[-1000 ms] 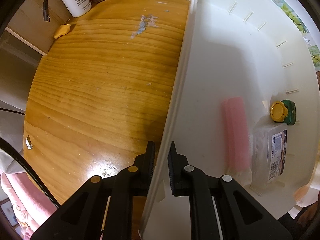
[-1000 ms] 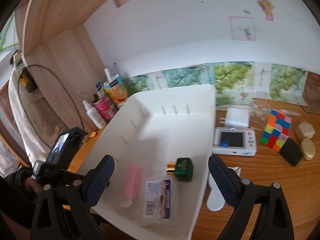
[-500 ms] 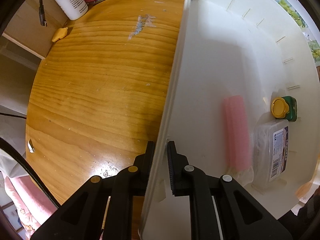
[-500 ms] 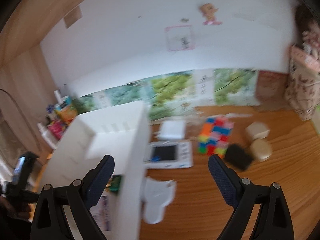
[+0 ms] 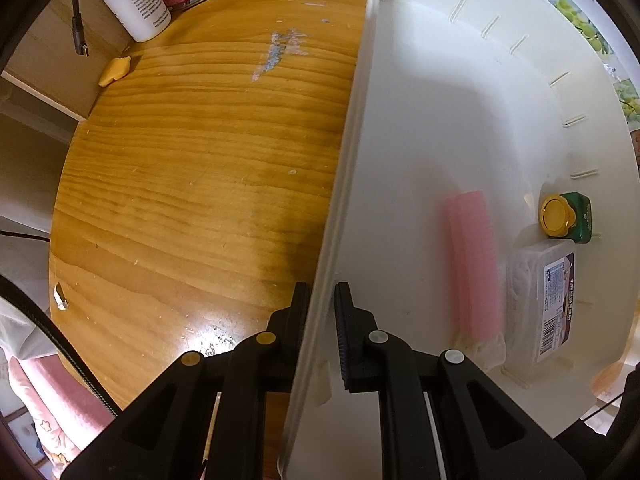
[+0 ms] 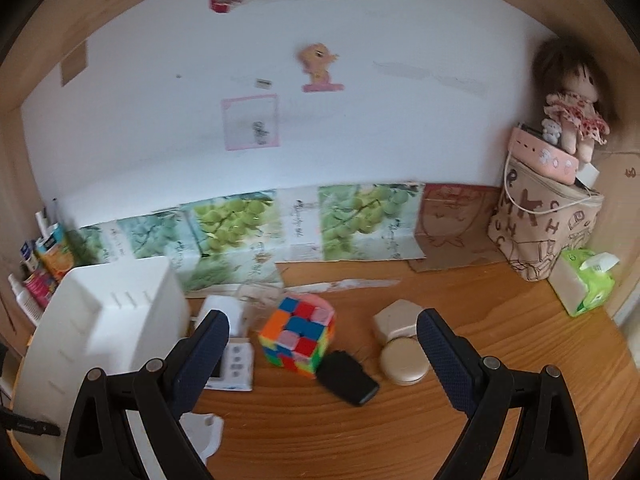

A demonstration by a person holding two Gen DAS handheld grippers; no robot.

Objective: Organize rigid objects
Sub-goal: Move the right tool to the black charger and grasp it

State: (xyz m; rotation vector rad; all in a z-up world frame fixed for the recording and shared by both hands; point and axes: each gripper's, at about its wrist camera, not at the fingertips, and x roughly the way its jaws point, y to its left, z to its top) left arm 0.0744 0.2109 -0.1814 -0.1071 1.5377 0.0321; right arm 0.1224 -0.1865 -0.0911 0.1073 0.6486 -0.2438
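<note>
Right gripper (image 6: 322, 344) has swung from bin (image 6: 100, 320) (left-clamped) toward cube (image 6: 298, 336).

left gripper (image 5: 322, 300) — clamped on bin wall (image 5: 340, 184)

wall (image 6: 360, 128): white (stickers on it) | desk (image 6: 400, 420): worn orange wood | side panels (image 6: 616, 200): pale wood

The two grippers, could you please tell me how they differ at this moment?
The left gripper is clamped on the white bin's wall; the right gripper holds nothing. The left's jaws are nearly together; the right's stand wide, framing the puzzle cube. Both are black and two-fingered.
</note>
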